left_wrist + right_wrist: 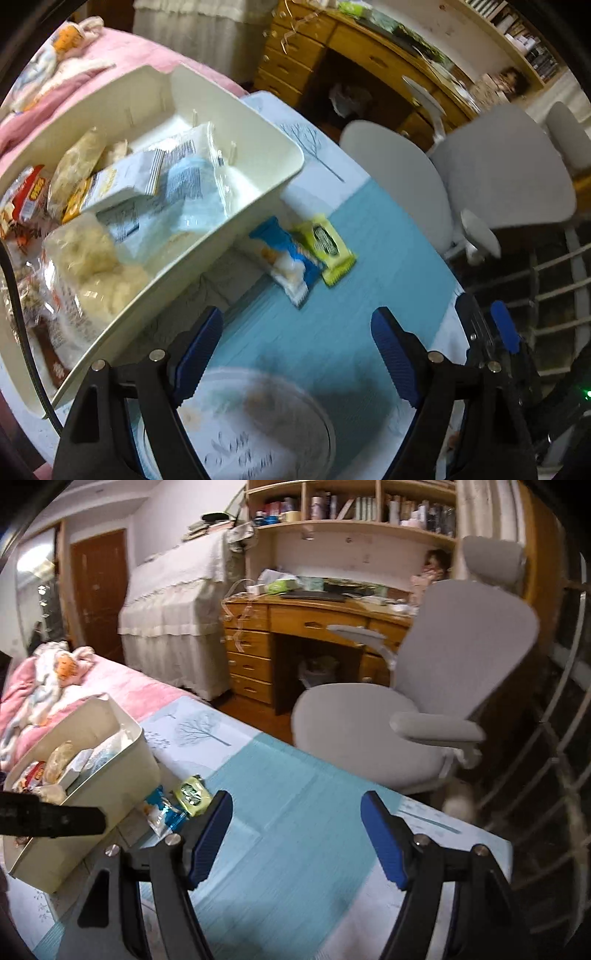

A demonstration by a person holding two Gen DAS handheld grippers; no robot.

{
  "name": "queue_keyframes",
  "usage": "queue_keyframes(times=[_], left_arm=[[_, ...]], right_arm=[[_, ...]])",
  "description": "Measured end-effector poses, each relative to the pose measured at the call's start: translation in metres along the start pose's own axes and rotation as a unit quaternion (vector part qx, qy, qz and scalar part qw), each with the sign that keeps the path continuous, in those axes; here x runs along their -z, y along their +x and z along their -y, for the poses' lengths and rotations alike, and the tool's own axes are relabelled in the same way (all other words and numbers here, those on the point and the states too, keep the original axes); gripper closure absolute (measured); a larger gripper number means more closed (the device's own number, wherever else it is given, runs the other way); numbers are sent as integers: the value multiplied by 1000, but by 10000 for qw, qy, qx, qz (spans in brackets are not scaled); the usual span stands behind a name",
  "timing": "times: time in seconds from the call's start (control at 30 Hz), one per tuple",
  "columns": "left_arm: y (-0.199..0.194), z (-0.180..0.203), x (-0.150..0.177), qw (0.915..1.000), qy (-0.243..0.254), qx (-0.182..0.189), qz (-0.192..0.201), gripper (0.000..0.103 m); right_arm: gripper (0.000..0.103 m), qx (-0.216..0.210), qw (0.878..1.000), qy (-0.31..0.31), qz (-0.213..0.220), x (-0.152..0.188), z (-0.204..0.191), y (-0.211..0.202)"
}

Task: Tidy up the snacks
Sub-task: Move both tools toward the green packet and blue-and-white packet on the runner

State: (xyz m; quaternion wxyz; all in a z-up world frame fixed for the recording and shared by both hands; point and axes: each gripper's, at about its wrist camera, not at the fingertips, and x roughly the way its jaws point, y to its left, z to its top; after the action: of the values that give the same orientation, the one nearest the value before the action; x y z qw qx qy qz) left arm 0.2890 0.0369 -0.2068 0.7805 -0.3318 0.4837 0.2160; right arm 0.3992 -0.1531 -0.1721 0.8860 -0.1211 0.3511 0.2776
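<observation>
A cream plastic bin (236, 218) holds several snack packets and stands on the blue-and-white tablecloth (332, 332). A blue snack packet (286, 258) and a yellow-green packet (327, 245) lie on the cloth beside the bin. My left gripper (297, 347) is open and empty, hovering above the cloth short of the two packets. My right gripper (297, 830) is open and empty over the cloth (295, 812). In the right wrist view the bin (122, 779) sits at the left, with the blue packet (162, 812) and yellow-green packet (192, 794) next to it.
A clear round lid or dish (258, 417) lies under my left gripper. A grey office chair (424, 709) stands close to the table's far edge, a wooden desk (314, 624) behind it. A pink bed (110, 686) lies behind the bin. A metal rail (546, 757) runs on the right.
</observation>
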Motion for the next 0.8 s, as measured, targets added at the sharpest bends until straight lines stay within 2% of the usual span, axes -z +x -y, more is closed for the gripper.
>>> queue_keyframes(times=[0.2, 0.4, 0.47, 0.57, 0.77, 0.8], left_arm=[[39, 0, -8, 9980, -550, -244, 210, 21], [68, -1, -17, 9946, -843, -477, 376, 21], [76, -1, -22, 9940, -854, -570, 366, 21], [83, 0, -24, 9925, -834, -826, 328, 29], [101, 1, -27, 9914, -765, -1039, 216, 31], [104, 1, -27, 9917, -718, -1054, 178, 36]], right_arm=[[31, -117, 9995, -275, 61, 10, -2, 30], [31, -214, 9986, -491, 7, 19, -10, 48], [31, -292, 9983, -502, -15, 21, -11, 53], [31, -378, 9980, -514, -24, 22, -11, 58], [31, -487, 9974, -520, -59, 23, -15, 66], [31, -495, 9973, -530, -63, 24, -16, 67]])
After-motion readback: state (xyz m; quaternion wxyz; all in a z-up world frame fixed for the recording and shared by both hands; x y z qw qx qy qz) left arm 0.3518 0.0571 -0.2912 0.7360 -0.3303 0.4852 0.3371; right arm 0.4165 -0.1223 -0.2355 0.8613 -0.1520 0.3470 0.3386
